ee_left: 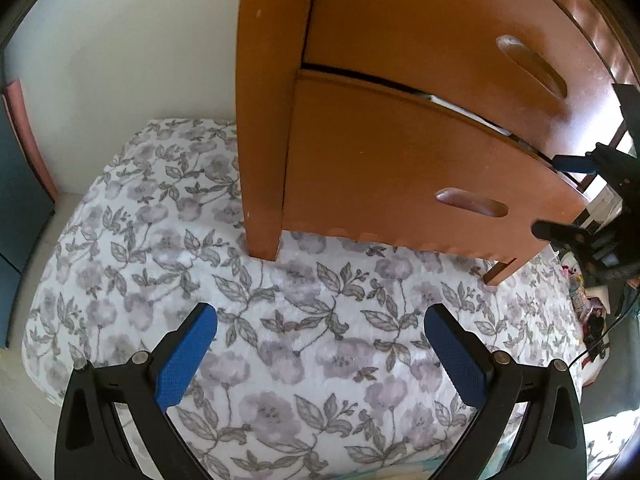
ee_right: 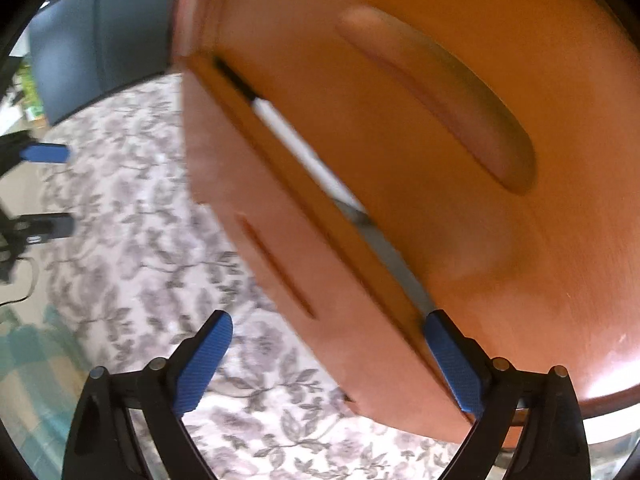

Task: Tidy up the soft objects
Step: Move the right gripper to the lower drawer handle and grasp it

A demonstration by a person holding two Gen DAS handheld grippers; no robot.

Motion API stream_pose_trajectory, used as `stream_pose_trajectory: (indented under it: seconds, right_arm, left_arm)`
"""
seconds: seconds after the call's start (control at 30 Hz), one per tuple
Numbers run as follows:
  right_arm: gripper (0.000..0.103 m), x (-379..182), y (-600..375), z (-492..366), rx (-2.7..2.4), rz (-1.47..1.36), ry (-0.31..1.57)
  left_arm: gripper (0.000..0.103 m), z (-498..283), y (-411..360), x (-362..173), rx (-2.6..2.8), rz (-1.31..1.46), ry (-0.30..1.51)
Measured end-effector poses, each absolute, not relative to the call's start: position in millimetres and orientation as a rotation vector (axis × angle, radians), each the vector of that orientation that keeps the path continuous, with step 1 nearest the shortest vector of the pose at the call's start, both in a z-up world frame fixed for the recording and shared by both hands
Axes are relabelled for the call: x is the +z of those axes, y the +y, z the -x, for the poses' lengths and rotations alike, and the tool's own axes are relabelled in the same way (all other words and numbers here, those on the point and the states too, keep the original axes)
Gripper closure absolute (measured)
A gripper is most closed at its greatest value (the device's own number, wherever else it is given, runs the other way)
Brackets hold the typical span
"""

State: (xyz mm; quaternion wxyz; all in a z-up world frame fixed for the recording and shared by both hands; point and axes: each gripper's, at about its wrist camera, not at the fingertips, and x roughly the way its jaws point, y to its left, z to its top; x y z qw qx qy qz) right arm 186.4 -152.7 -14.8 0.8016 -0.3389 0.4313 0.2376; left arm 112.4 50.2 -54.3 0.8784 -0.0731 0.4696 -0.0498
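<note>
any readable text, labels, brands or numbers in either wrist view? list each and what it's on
None readable in either view.
Wooden drawer unit: no label or marking on its fronts.
Floral bedspread: pattern only, no words.
Colourful clutter at the bed's right edge: may carry print, too small and blurred to read.
Left gripper and right gripper: no legible markings.

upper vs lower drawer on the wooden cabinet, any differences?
Upper drawer sits flush; lower drawer juts out, leaving a gap with something white inside. The upper's handle recess looks longer than the lower's. Both share the same orange-brown wood and carved oval grips.
</note>
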Motion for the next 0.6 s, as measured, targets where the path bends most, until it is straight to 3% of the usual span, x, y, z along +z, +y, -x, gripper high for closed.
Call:
stream_pose_trajectory:
  seconds: [0.17,0.33,0.6]
  right_arm:
    - [0.012,-18.2,-139.1,-186.5,0.493,0.763,0.92]
    - [0.011,-17.2,-140.3,-195.4,0.395,0.742,0.894]
    - [0.012,-56.9,-116.5,-178.4,0.275,1.103,0.795]
  left_arm:
    - [0.0,-113.6,61.4,-63.5,-0.092,0.192,1.005]
    - [0.0,-112.1,70.1,-63.9,-0.086,0.213,0.996]
    - [0.0,-111.6,74.6,-70.6,-0.099,0.248,0.994]
